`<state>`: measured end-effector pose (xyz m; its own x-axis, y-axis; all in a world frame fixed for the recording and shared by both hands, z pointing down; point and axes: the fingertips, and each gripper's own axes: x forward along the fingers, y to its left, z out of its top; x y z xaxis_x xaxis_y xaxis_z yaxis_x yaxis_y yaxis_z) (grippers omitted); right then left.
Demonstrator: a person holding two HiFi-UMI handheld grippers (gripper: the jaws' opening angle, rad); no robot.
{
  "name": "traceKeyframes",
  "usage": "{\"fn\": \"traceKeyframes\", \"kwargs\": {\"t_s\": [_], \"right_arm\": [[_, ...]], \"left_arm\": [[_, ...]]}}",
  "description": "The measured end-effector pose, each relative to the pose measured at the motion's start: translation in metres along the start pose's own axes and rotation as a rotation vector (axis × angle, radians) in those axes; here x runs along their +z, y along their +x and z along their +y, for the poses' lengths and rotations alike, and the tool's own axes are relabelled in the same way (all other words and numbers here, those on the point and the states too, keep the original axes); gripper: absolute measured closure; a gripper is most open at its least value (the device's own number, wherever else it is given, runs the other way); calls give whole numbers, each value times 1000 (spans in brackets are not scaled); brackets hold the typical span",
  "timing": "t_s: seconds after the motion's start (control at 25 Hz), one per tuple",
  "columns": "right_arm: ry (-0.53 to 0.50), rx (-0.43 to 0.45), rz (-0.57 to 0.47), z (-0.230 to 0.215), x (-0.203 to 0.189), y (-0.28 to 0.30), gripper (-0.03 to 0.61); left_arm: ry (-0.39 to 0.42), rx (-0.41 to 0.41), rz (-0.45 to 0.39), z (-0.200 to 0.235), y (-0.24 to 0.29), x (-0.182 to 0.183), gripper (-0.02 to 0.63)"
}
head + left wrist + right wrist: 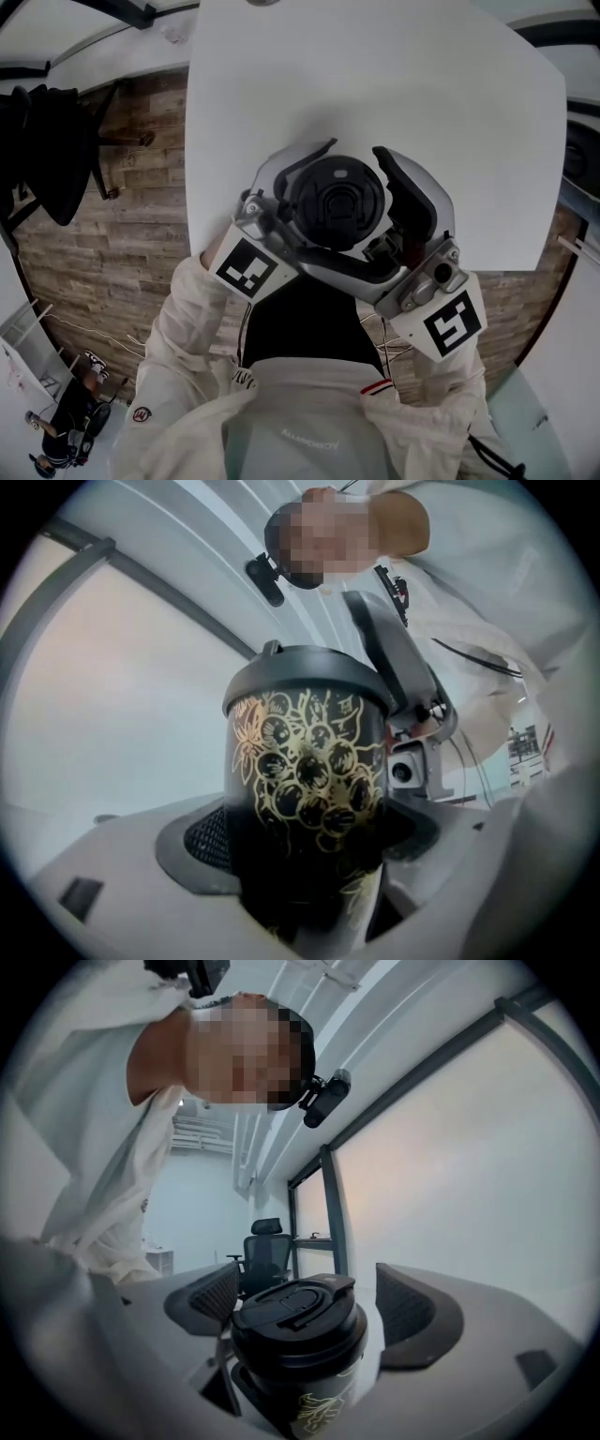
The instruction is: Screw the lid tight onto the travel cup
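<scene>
A black travel cup (305, 780) with a gold grape pattern is up between both grippers, over the table's near edge. Its black lid (335, 202) sits on top. My left gripper (305, 841) reaches in from the lower left and is shut on the cup's body, with the cup filling the space between its pads. My right gripper (309, 1302) comes from the lower right at lid (298, 1321) height. Its jaws stand wide around the lid, and a pale gap shows between the lid and the right pad (412, 1307). One right finger (411, 192) curves beside the lid.
A white table (375, 84) lies ahead, over a wood-plank floor (103, 244). A black office chair (47, 150) stands at the left. The person's white sleeves (187, 319) are close below the grippers.
</scene>
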<state>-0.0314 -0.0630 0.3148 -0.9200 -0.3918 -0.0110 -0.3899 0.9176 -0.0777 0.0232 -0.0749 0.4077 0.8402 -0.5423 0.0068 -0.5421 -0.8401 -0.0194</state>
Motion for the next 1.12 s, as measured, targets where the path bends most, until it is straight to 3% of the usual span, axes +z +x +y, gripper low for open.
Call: {"fn": "traceKeyframes", "kwargs": {"t_s": [0.28, 0.36, 0.48, 0.6, 0.92, 1.12], "right_arm": [[-31, 373, 123, 17, -11, 4, 138], [-48, 432, 150, 19, -14, 8, 138], [-53, 447, 146, 19, -14, 13, 138], [-35, 363, 100, 14, -13, 16, 138], [19, -187, -14, -13, -5, 15, 138], [18, -390, -16, -21, -5, 8, 138]], "left_arm": [[0, -183, 1, -8, -5, 0, 196], [-6, -230, 7, -10, -6, 1, 196], [-18, -240, 6, -9, -5, 2, 196], [-29, -196, -2, -5, -5, 0, 196], [-83, 61, -1, 8, 1, -2, 196], [-85, 143, 25, 9, 4, -4, 196]]}}
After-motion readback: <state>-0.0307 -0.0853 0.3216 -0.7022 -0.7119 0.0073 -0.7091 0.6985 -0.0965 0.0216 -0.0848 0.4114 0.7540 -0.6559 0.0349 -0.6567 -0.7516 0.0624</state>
